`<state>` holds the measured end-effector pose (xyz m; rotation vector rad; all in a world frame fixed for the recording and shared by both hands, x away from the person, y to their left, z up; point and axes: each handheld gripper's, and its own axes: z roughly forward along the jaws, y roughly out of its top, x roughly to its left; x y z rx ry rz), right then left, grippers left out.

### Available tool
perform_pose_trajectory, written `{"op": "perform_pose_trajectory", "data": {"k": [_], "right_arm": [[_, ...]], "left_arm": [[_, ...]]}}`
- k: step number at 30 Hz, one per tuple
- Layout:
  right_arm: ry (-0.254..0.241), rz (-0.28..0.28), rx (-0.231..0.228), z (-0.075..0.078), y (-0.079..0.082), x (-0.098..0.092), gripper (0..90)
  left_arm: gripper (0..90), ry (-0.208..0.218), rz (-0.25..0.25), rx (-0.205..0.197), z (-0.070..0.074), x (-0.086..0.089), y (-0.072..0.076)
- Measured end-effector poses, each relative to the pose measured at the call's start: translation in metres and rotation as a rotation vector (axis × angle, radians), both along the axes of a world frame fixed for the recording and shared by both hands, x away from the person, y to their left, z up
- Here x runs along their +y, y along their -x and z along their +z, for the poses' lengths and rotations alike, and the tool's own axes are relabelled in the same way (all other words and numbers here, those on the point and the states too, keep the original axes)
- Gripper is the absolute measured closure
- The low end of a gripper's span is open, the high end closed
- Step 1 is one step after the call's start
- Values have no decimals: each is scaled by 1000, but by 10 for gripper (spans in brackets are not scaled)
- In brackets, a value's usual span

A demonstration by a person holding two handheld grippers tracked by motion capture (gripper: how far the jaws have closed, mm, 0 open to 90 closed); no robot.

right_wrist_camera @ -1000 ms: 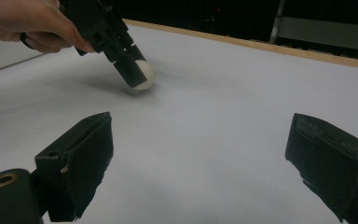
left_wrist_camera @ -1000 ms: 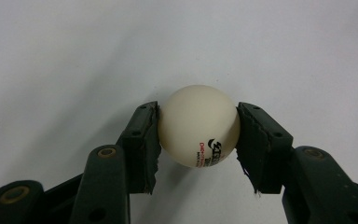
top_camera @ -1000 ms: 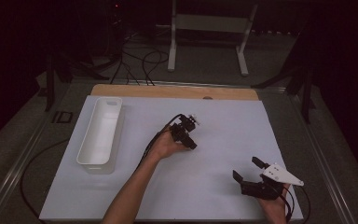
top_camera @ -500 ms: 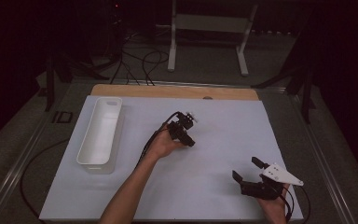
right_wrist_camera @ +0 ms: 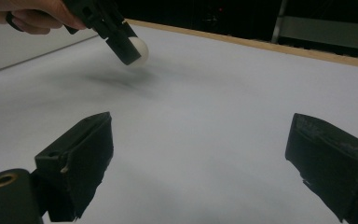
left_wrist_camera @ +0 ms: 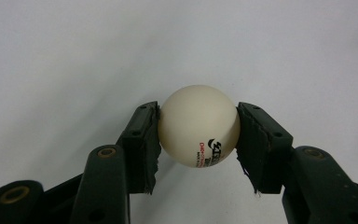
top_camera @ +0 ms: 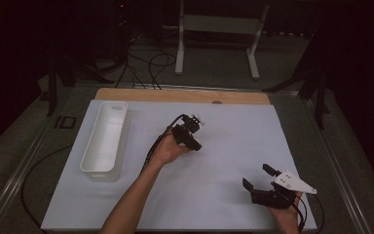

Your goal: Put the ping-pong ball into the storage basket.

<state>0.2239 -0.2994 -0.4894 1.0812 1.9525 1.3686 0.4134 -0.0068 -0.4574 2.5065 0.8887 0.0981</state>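
A white table-tennis ball [left_wrist_camera: 198,133] with black and red print sits pinched between the two black pads of my left gripper [left_wrist_camera: 198,116], which is shut on it. From above, that gripper [top_camera: 196,121] is near the middle of the white mat [top_camera: 224,204], held by a hand reaching in from below. In the right gripper view the ball [right_wrist_camera: 139,48] hangs a little above the mat over its shadow. My right gripper [top_camera: 259,177] rests at the mat's front right. Its jaws stand wide open [right_wrist_camera: 200,140] with nothing between them.
A long white tray [top_camera: 97,168] lies along the left side of the mat. A wooden strip [top_camera: 182,96] runs along the table's far edge. Cables and a white stand [top_camera: 180,44] are on the floor beyond it. Each gripper trails a cable.
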Motion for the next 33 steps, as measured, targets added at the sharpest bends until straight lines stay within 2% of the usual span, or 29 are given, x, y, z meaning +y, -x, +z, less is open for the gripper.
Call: {"op": "perform_pose_trajectory", "data": {"k": [4,33], "right_arm": [[0,2,0,0,0,0,71],[-3,1,-3,1,1,0,71]], "left_arm": [[514,-4,-2,2,2,2,0],[513,-1,8,-51,24,18,8]]}}
